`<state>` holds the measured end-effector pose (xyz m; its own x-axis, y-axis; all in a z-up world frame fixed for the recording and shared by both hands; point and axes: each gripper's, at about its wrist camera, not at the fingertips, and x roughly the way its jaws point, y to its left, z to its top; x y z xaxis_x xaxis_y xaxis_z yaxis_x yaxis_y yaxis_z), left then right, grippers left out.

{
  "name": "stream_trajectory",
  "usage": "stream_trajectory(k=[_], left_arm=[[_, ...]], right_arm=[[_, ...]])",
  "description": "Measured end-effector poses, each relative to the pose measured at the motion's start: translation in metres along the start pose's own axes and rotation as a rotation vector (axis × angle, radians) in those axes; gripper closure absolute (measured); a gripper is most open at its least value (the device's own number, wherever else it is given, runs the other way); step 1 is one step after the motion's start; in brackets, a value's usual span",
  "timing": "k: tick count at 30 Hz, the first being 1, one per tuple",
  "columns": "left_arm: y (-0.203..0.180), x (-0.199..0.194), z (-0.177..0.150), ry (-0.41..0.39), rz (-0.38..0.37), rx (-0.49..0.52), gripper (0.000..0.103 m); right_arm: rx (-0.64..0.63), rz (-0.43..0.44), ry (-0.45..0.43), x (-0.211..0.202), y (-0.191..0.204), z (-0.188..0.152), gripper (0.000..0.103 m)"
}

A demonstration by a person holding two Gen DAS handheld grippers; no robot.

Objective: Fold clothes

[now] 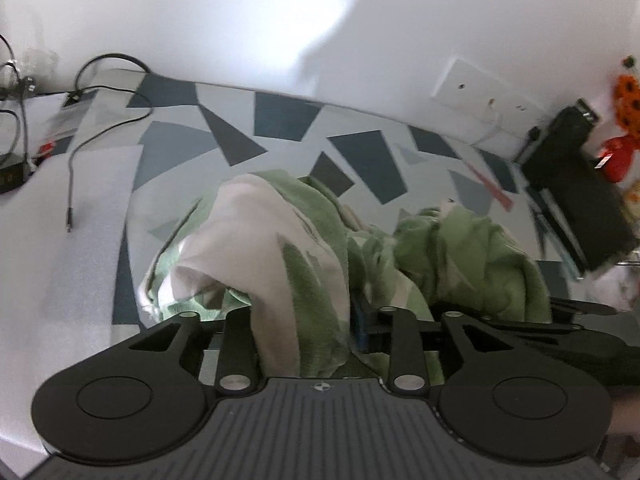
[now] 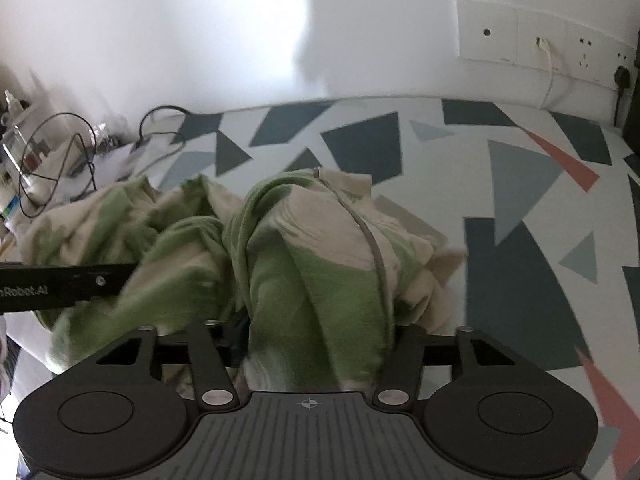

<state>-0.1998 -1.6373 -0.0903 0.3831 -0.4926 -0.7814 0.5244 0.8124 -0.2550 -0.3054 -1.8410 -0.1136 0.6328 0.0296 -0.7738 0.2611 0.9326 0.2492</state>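
A plain white wall (image 2: 180, 40) fills the upper half, with a bright soft patch of light (image 2: 276, 28) at about 12 o'clock. A white socket panel (image 2: 532, 44) sits at 2 o'clock, a white cord hanging from it. Below lies a pale cover (image 2: 440, 148) printed with dark blue, grey and coral angular shapes. At 9 o'clock, black cables (image 1: 80, 128) trail across a white surface.

Dim, soft light; bright glare patch on wall (image 1: 312, 12); motion blur on garment (image 2: 304, 248); fisheye bending, dark corners.
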Motion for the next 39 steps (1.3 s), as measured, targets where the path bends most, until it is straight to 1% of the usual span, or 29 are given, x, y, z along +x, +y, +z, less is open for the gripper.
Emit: stream_trajectory(k=[1,3,4,5,6,7,9,10,11,12,13,15,17,20,21,23,25,30,33,36,39], left_arm=[[-0.003,0.001,-0.001,-0.004,0.021,-0.005,0.059],[-0.006,0.001,-0.002,-0.003,0.065,-0.017,0.049],[-0.007,0.001,-0.003,-0.002,0.091,-0.026,0.04],[-0.009,-0.001,-0.005,-0.005,0.114,-0.032,0.032],[-0.01,-0.003,-0.006,-0.01,0.135,-0.038,0.03],[-0.01,-0.005,-0.008,-0.014,0.15,-0.043,0.026],[-0.008,-0.013,-0.013,-0.029,0.174,-0.056,0.017],[-0.006,-0.017,-0.016,-0.041,0.181,-0.068,0.01],[-0.005,-0.022,-0.019,-0.055,0.187,-0.081,0.008],[-0.003,-0.026,-0.022,-0.066,0.194,-0.1,0.006],[-0.002,-0.029,-0.024,-0.071,0.203,-0.122,0.002],[-0.003,-0.032,-0.03,-0.072,0.218,-0.154,0.001],[-0.006,-0.034,-0.036,-0.065,0.246,-0.156,0.001],[-0.015,-0.043,-0.05,-0.084,0.343,-0.152,0.001],[-0.018,-0.046,-0.055,-0.098,0.36,-0.156,0.001],[-0.02,-0.052,-0.069,-0.128,0.344,-0.164,0.001],[-0.019,-0.05,-0.076,-0.116,0.328,-0.157,0.001],[-0.019,-0.047,-0.083,-0.087,0.326,-0.16,0.001],[-0.016,-0.047,-0.087,-0.082,0.31,-0.185,0.001],[-0.012,-0.048,-0.091,-0.079,0.293,-0.21,0.001],[-0.008,-0.046,-0.092,-0.06,0.289,-0.231,0.001]], right_arm=[[-0.004,-0.008,0.0,-0.001,-0.004,-0.001,0.04],[-0.012,-0.034,-0.007,-0.003,-0.011,-0.003,0.029],[-0.014,-0.05,-0.013,-0.005,-0.014,-0.003,0.026],[-0.015,-0.061,-0.018,-0.007,-0.017,-0.003,0.02],[-0.015,-0.068,-0.026,-0.01,-0.021,-0.003,0.014],[-0.013,-0.072,-0.037,-0.014,-0.024,-0.004,0.013],[-0.009,-0.07,-0.069,-0.024,-0.031,-0.006,0.006],[0.0,-0.069,-0.082,-0.028,-0.034,-0.008,0.005],[0.015,-0.067,-0.089,-0.032,-0.037,-0.008,0.002],[0.034,-0.067,-0.093,-0.035,-0.041,-0.009,0.001],[0.053,-0.071,-0.093,-0.037,-0.044,-0.01,0.001],[0.083,-0.083,-0.085,-0.04,-0.048,-0.011,0.001],[0.099,-0.097,-0.06,-0.038,-0.051,-0.011,0.001],[0.105,-0.114,-0.032,-0.036,-0.051,-0.018,0.001],[0.103,-0.114,-0.027,-0.035,-0.05,-0.023,0.001],[0.091,-0.098,-0.015,-0.034,-0.048,-0.029,0.001],[0.08,-0.091,0.0,-0.031,-0.044,-0.033,0.001],[0.053,-0.12,0.055,-0.017,-0.029,-0.036,0.001],[0.048,-0.147,0.083,-0.008,-0.023,-0.037,0.001],[0.035,-0.152,0.111,-0.001,-0.019,-0.04,0.001],[0.014,-0.176,0.151,0.007,-0.016,-0.042,0.001]])
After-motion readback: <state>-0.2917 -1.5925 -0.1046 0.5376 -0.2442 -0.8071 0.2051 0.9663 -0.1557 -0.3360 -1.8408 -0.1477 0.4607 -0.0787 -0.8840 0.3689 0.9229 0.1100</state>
